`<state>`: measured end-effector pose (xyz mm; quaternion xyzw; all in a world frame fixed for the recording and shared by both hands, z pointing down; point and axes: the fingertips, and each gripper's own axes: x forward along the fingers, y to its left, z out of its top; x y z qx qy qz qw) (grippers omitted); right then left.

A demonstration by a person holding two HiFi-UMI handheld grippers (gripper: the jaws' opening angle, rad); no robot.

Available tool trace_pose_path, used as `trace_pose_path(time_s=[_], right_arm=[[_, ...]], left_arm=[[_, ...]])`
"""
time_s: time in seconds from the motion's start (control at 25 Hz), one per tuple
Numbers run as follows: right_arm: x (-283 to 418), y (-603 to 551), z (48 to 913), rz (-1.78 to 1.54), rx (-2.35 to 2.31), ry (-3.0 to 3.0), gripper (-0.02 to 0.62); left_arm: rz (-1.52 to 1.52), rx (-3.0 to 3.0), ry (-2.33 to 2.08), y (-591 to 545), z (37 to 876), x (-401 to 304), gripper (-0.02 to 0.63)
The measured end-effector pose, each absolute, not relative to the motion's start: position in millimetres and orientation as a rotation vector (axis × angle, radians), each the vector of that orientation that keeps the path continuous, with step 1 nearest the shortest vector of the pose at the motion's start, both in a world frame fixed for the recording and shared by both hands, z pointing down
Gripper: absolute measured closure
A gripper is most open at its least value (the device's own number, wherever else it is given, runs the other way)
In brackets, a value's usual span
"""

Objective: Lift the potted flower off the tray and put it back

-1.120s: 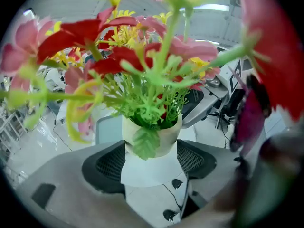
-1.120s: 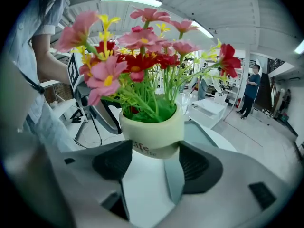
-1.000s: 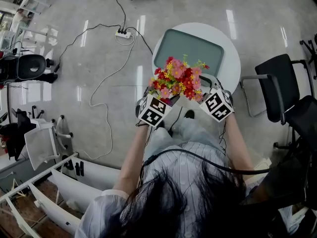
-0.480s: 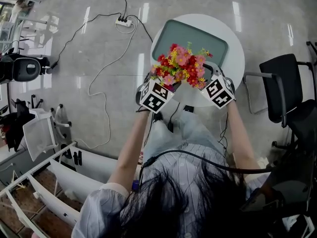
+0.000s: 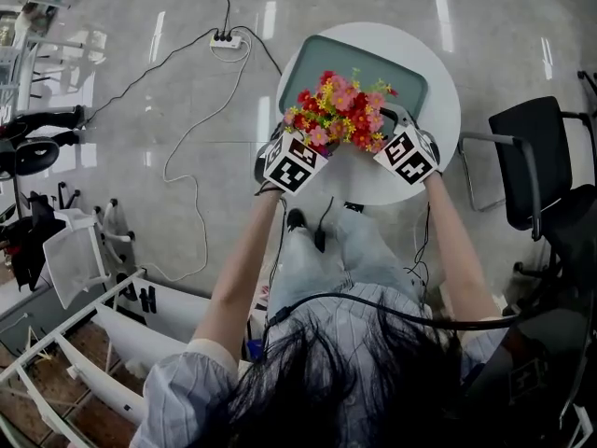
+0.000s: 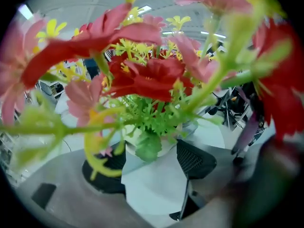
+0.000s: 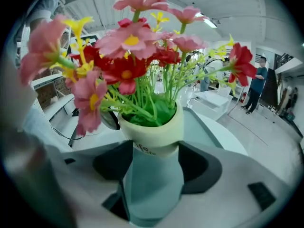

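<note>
A pale glossy floor (image 5: 140, 110) fills most of the head view, with a black chair (image 5: 527, 157) at the right. The round white bench (image 5: 446, 110) carries a grey-green tray (image 5: 396, 71). The potted flower (image 5: 340, 110), a cream pot with red, pink and yellow blooms, sits over the tray's near edge. No view shows whether its base touches the tray. The left gripper (image 6: 149, 167) is clenched on the pot from the person's left, its dark pads (image 6: 194, 159) against the pot wall below the leaves. The right gripper (image 7: 153, 167) grasps the same pot from the opposite side, with its pads (image 7: 199, 167) pressed just under the rim. A white power strip (image 5: 222, 37) lies on the floor beyond the bench.
</note>
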<state>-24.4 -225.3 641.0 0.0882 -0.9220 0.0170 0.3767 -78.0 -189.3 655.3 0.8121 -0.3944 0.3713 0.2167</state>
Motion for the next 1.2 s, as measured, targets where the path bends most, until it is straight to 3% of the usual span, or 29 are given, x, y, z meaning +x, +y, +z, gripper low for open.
trace_pose_path(time_s=[1.2], right_arm=[[-14.1,-235.3,660.1,0.26,0.402,-2.417,0.285]], left_arm=[[1.051,2.29,-1.072,-205.4,667.9,-80.2,0.276]])
